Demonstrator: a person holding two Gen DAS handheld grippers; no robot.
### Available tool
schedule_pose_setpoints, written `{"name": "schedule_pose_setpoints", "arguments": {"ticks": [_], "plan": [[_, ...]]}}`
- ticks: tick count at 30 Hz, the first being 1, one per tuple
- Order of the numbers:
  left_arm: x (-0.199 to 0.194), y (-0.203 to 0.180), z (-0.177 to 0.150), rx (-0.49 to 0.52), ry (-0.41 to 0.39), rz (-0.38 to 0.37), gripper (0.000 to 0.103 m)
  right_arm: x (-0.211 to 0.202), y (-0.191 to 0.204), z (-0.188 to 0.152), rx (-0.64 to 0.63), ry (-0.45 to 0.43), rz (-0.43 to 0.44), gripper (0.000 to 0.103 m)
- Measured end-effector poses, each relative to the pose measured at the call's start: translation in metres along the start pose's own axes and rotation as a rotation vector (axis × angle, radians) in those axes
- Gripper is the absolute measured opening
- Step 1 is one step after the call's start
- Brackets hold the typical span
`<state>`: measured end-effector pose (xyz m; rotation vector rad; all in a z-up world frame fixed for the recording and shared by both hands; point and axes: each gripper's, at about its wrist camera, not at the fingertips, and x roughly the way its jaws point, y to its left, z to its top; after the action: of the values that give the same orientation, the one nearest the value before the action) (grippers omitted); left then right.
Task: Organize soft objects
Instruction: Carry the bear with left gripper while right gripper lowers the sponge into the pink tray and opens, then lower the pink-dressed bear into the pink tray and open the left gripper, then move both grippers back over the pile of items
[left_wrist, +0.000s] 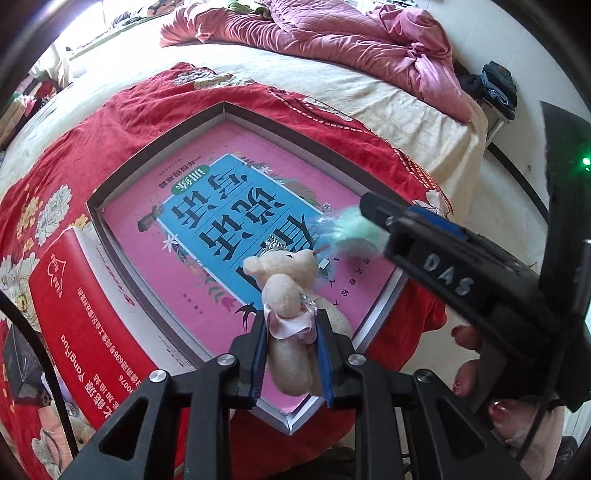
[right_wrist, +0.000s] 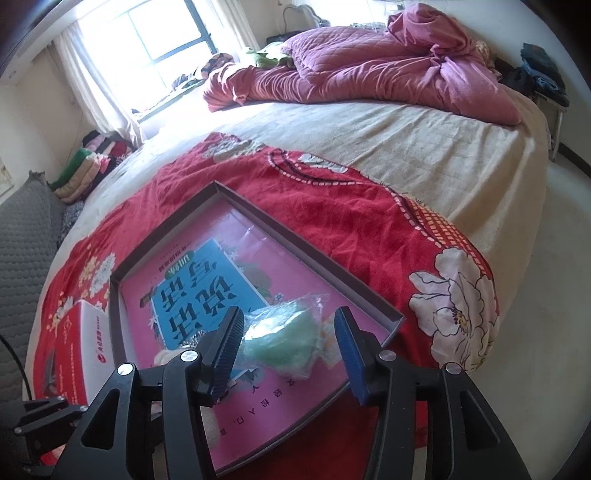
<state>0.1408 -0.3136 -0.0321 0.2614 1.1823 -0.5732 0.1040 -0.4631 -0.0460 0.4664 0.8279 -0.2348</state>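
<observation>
Room: bedroom, big bright window (right_wrist: 147, 40) at the back with pale curtains, folded clothes stacked on the floor by the wall.
Bed: cream sheet (right_wrist: 424, 147) over most of it, with a crumpled pink quilt (right_wrist: 369, 70) piled up at the far end.
Red cloth: red flowery blanket (right_wrist: 332, 206) spread over the near part of the bed, everything else sits on it.
Box: shallow open box (left_wrist: 155, 147) with dark rim walls, lying flat on the red cloth; its floor is pretty much covered by a pink and blue book cover (left_wrist: 221, 206) with big printed characters.
Red and white carton: a smaller carton (left_wrist: 81, 314) just beside the box's left wall, outside it.
Left gripper: the left gripper (left_wrist: 291, 354) points steeply down over the near corner of the box, jaws pinched in tight on a little cream plush bear (left_wrist: 284, 291), gripping it around the lower body where the pink frill is. The bear's head sticks out past the fingertips, above the book cover.
Right gripper: the right gripper (right_wrist: 288, 343) has its jaws spread apart, a green fluffy thing in a clear plastic bag (right_wrist: 284, 343) lies between them. The left pad looks like it's against the bag, the blue pad on the right stands off from it, so it's not being squeezed.
Green bundle spot: inside the box, resting on the book cover, near the right wall and just beside the bear.
Person: fingers with dark red nail polish (left_wrist: 465, 380) wrapped around the right gripper's handle, seen from the left wrist view.
</observation>
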Motion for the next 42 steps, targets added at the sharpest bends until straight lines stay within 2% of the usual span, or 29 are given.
{"name": "schedule_pose_setpoints", "arguments": {"ticks": [8,13,18,21,24,26,30,37,42], "plan": [[-0.002,0.005,-0.002,-0.021,-0.002,-0.008,0.028,-0.011,-0.007,0.005,0.040,-0.021,0.009,0.056],[-0.007,0.002,-0.003,-0.010,-0.020,0.003,0.042,-0.016,-0.009,0.007,0.056,-0.031,0.011,0.056],[-0.014,0.002,-0.004,-0.009,-0.039,0.008,0.046,-0.023,-0.011,0.009,0.070,-0.049,0.013,0.056],[-0.027,0.005,-0.007,-0.019,-0.074,0.007,0.054,-0.029,-0.012,0.011,0.078,-0.061,0.021,0.057],[-0.044,0.012,-0.012,-0.043,-0.101,0.013,0.065,-0.038,-0.010,0.014,0.087,-0.077,0.027,0.066],[-0.057,0.017,-0.017,-0.059,-0.127,0.020,0.065,-0.045,-0.005,0.016,0.094,-0.088,0.046,0.067],[-0.079,0.031,-0.029,-0.103,-0.164,0.039,0.066,-0.061,0.017,0.018,0.036,-0.115,0.030,0.073],[-0.118,0.073,-0.056,-0.206,-0.221,0.072,0.067,-0.088,0.070,0.011,-0.075,-0.153,0.049,0.074],[-0.145,0.115,-0.088,-0.289,-0.241,0.138,0.068,-0.101,0.109,0.001,-0.140,-0.162,0.079,0.074]]}}
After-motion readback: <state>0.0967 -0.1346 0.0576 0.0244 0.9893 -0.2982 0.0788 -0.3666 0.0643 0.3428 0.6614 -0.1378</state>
